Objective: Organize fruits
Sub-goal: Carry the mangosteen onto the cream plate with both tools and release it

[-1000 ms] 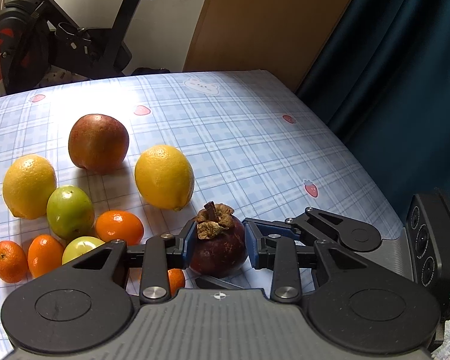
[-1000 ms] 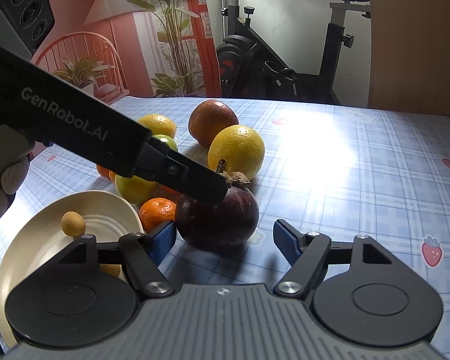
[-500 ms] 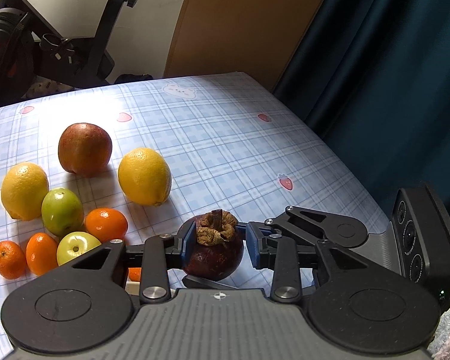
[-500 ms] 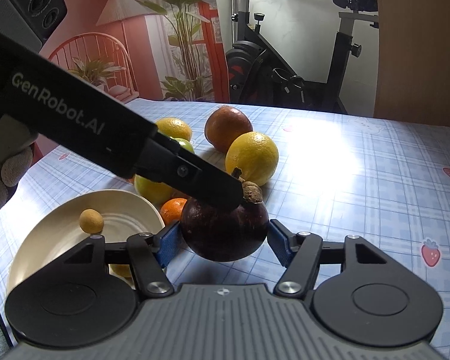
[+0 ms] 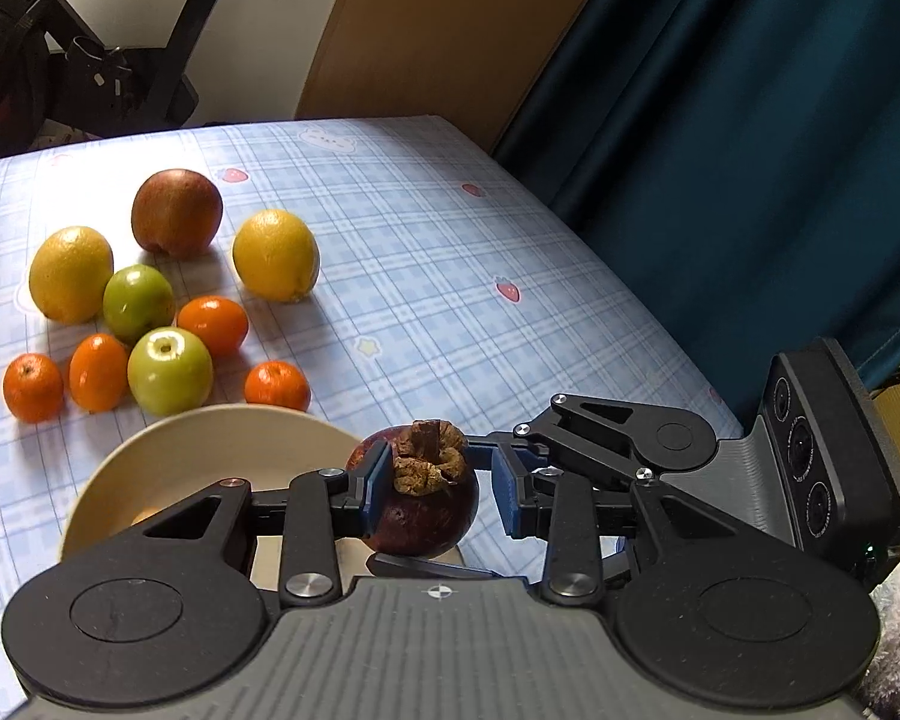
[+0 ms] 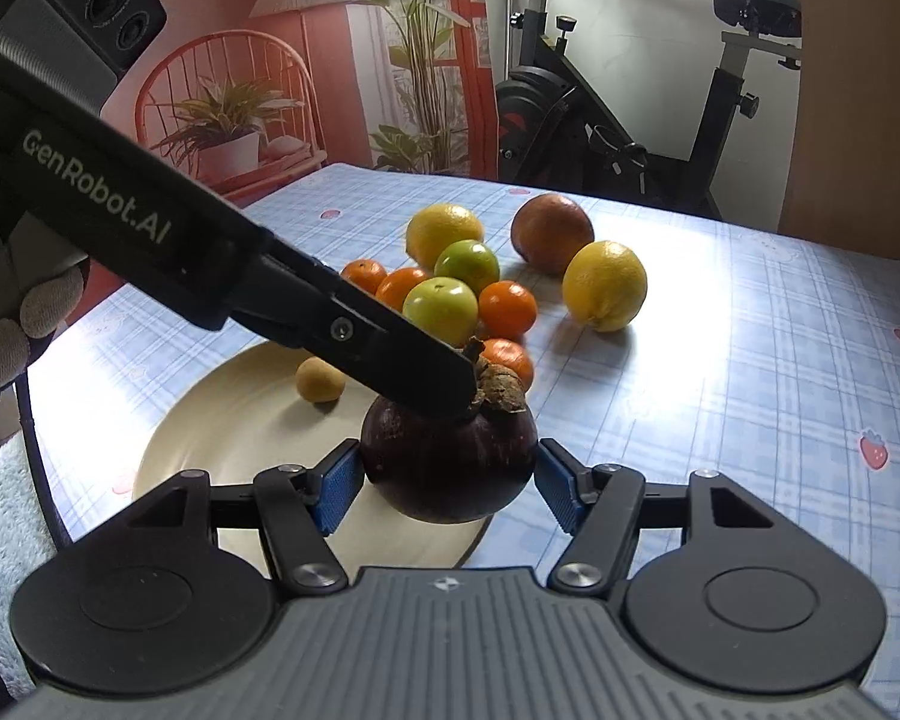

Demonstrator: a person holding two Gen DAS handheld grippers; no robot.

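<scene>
Right gripper (image 6: 447,483) clamps mangosteen (image 6: 450,468) between both pads — left gripper (image 5: 438,492) pinches its stalk crown, above plate (image 6: 234,420); fruit pile beyond jaws.

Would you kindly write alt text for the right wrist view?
A dark purple mangosteen sits between the right gripper jaws above a cream plate; the left gripper grips its top, with citrus and green fruits behind.

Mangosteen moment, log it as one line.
mangosteen | held by right gripper, stem in left gripper | over plate rim
</scene>
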